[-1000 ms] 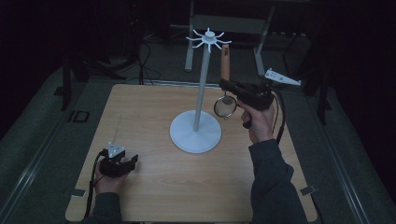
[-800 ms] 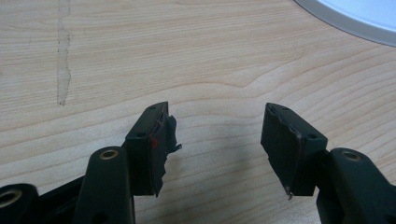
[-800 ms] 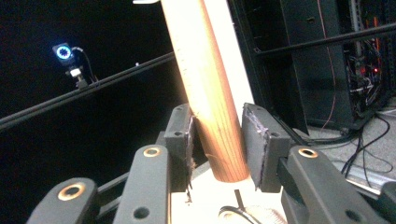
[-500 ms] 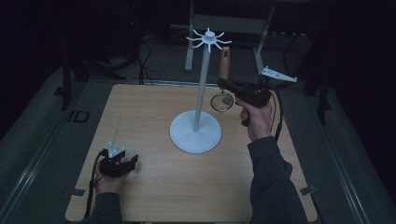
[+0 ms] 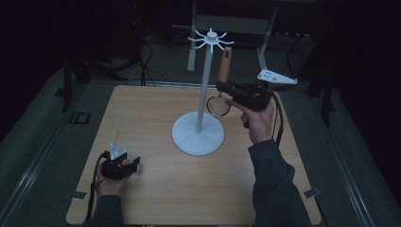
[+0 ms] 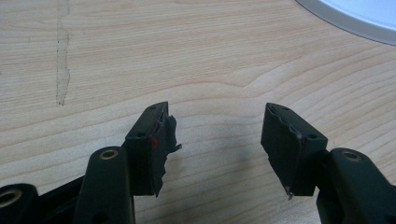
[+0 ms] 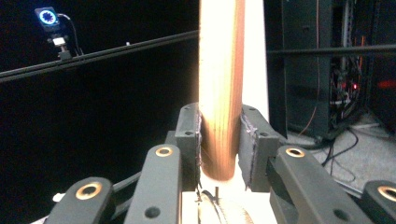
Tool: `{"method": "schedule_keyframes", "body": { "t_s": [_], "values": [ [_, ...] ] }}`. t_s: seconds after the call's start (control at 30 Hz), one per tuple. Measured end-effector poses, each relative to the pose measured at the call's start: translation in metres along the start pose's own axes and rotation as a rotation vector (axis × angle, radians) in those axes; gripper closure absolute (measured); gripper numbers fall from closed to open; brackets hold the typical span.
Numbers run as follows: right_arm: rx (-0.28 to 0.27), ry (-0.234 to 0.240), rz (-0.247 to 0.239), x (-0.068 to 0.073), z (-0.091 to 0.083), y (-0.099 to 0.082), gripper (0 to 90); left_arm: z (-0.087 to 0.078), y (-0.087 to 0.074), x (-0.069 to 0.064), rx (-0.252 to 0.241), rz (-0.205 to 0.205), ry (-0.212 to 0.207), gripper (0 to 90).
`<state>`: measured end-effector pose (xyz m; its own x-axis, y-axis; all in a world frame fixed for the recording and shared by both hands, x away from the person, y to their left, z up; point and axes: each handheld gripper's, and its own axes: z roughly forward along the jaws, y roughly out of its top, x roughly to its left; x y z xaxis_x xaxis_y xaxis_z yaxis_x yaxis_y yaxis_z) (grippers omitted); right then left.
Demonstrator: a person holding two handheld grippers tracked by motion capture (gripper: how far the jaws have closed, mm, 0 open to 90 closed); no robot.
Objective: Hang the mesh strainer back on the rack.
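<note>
Right claw [image 5: 226, 90] is clenched on the wooden handle [image 7: 220, 93] of a small strainer [image 5: 218, 105], its jaws having just closed onto it. The handle stands upright between the two pads, its lower end just below them. The strainer's round mesh head hangs under the claw, just beside the pole of the white stand [image 5: 198, 137], raised above the counter [image 5: 156, 189]. Left claw [image 6: 217, 140] rests low over the counter, released, nothing between its jaws, well apart from the strainer.
</note>
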<state>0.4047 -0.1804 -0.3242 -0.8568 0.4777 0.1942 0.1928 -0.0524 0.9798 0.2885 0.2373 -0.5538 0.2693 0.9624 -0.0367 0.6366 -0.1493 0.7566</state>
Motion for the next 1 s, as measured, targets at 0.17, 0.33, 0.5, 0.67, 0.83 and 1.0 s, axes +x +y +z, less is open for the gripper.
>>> {"method": "schedule_keyframes", "body": {
  "t_s": [0.17,0.33,0.5,0.67,0.83,1.0],
  "values": [
    [-0.036,0.019,0.002,0.005,-0.001,0.001,72.1,0.000,0.000,0.000,0.000,0.000,0.000,42.4],
    [-0.025,0.080,-0.022,0.013,0.003,0.001,72.2,0.000,0.000,0.000,-0.001,-0.001,-0.001,42.4],
    [0.022,0.118,-0.025,0.018,0.016,0.000,72.1,0.000,0.000,0.000,-0.001,-0.001,-0.001,42.4],
    [0.029,0.125,0.009,0.017,0.024,0.002,72.1,0.000,0.000,0.001,-0.002,-0.001,-0.001,42.4],
    [0.045,0.110,0.069,0.007,0.028,0.000,71.9,0.000,0.000,0.001,-0.002,-0.002,-0.003,42.4],
    [0.024,0.056,0.075,0.003,0.025,-0.005,46.9,-0.001,0.000,0.001,-0.002,-0.001,-0.002,42.4]
  ]
}}
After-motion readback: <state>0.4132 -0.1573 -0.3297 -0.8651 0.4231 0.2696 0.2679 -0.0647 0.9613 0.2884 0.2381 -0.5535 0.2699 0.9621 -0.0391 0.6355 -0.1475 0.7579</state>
